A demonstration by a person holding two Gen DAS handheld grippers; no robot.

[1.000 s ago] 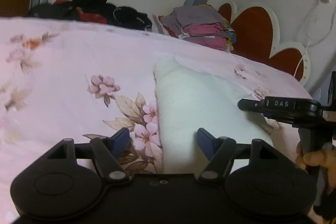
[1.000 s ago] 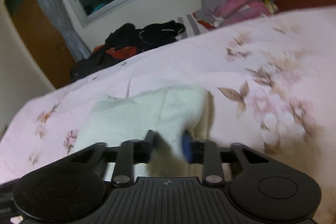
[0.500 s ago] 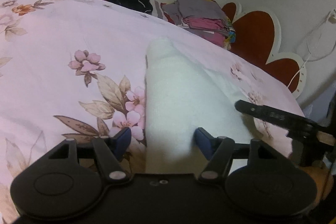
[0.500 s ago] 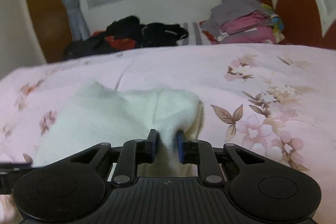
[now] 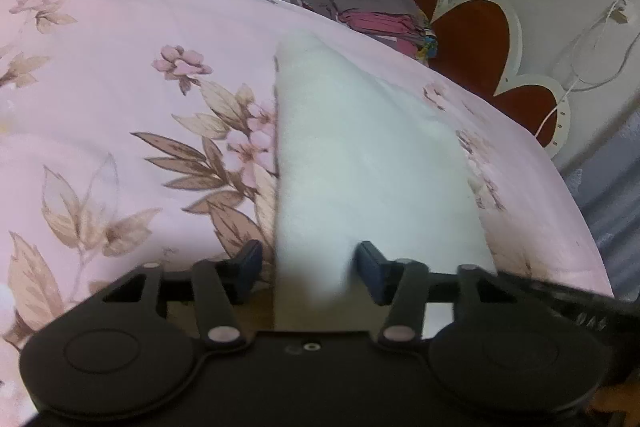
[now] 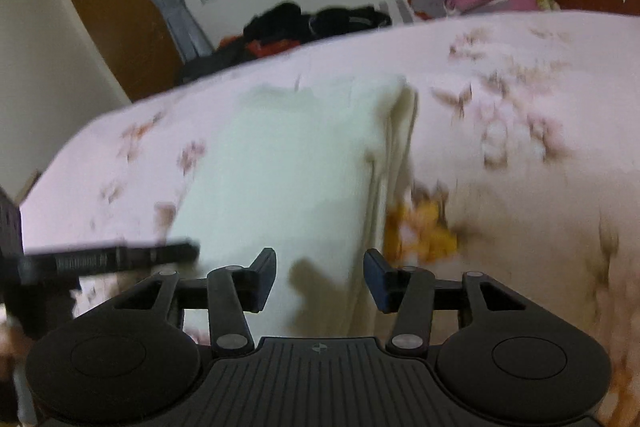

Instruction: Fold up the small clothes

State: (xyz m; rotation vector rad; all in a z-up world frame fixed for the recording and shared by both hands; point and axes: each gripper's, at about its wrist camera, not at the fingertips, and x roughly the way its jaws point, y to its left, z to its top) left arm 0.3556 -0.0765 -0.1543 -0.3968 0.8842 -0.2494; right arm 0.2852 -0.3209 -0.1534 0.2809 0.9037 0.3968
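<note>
A small white garment (image 5: 360,155) lies folded on the pink floral bedsheet (image 5: 120,75). My left gripper (image 5: 308,265) is open, its jaws set either side of the garment's near left edge, nothing held. In the right wrist view the same white garment (image 6: 296,163) lies flat with its layered folded edge on the right. My right gripper (image 6: 320,275) is open over the garment's near end, empty. The left gripper's finger (image 6: 120,255) shows at the left of that view.
A stack of folded grey and pink clothes (image 5: 372,7) sits at the far side of the bed by the red headboard (image 5: 480,39). A dark clothes pile (image 6: 312,27) lies below the window. A white cable (image 5: 592,59) hangs on the wall.
My right gripper has opened and let go of the white garment's edge, which now lies flat. Both grippers have moved closer over the garment. The left gripper stays open.
</note>
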